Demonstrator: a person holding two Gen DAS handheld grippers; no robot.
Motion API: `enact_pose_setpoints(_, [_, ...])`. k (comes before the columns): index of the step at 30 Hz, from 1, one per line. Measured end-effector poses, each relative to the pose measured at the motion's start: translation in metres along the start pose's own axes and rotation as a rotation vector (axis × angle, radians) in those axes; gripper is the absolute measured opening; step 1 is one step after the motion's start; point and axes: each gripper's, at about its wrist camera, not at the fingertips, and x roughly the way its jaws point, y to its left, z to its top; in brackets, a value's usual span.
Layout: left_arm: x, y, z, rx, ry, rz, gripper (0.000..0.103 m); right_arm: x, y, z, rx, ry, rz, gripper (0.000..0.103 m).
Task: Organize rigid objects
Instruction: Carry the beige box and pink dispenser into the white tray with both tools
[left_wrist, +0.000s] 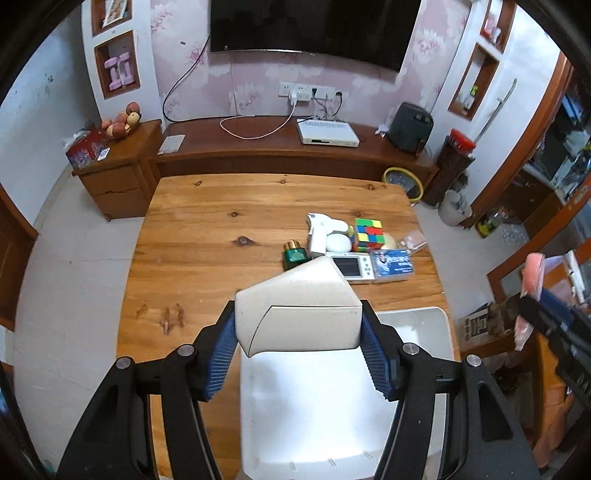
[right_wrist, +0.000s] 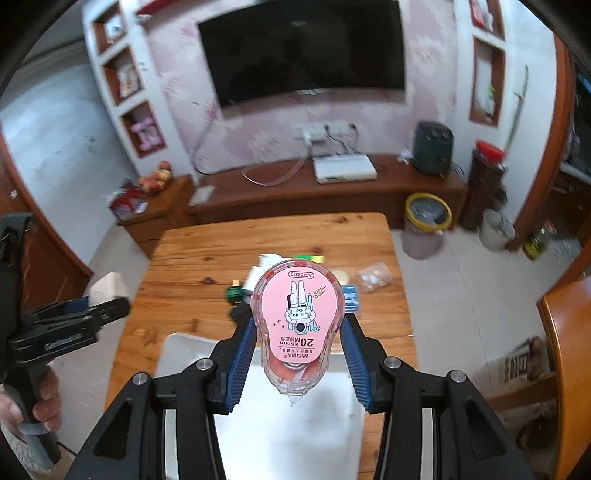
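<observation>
Rubik's cube (left_wrist: 368, 235), green bottle (left_wrist: 294, 254) cluster beyond white tray (left_wrist: 424, 325).

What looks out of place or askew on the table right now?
Nothing spilled or damaged. The leftover items sit in a loose, unsorted cluster: Rubik's cube, green bottle, white spray gun, handheld game console and blue pack. The white tray at the near edge looks empty.

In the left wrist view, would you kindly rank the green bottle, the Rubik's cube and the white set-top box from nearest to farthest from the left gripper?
1. Green bottle, on the table just beyond the left gripper.
2. Rubik's cube, farther back and to the right.
3. White set-top box, on the TV cabinet by the wall.
</observation>
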Motion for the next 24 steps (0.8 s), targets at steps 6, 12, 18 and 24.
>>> enact_pose_setpoints(6, [0.009,0.001,-0.04,-0.004,-0.039,-0.016,0.065,-0.004,0.024,-0.04,-0.061,-0.025,-0.003,0.047])
enact_pose_setpoints(12, [0.048,-0.007,-0.075,0.05,-0.019,0.041,0.065,0.04,0.027,-0.091,-0.063,0.064,-0.041,0.047])
enact_pose_setpoints(18, [0.099,-0.012,-0.1,0.067,0.068,0.047,0.065,0.093,0.02,-0.13,-0.044,0.201,-0.069,0.047])
enact_pose_setpoints(24, [0.143,-0.01,-0.12,0.039,0.219,0.027,0.065,0.13,0.018,-0.161,-0.033,0.307,-0.086,0.047])
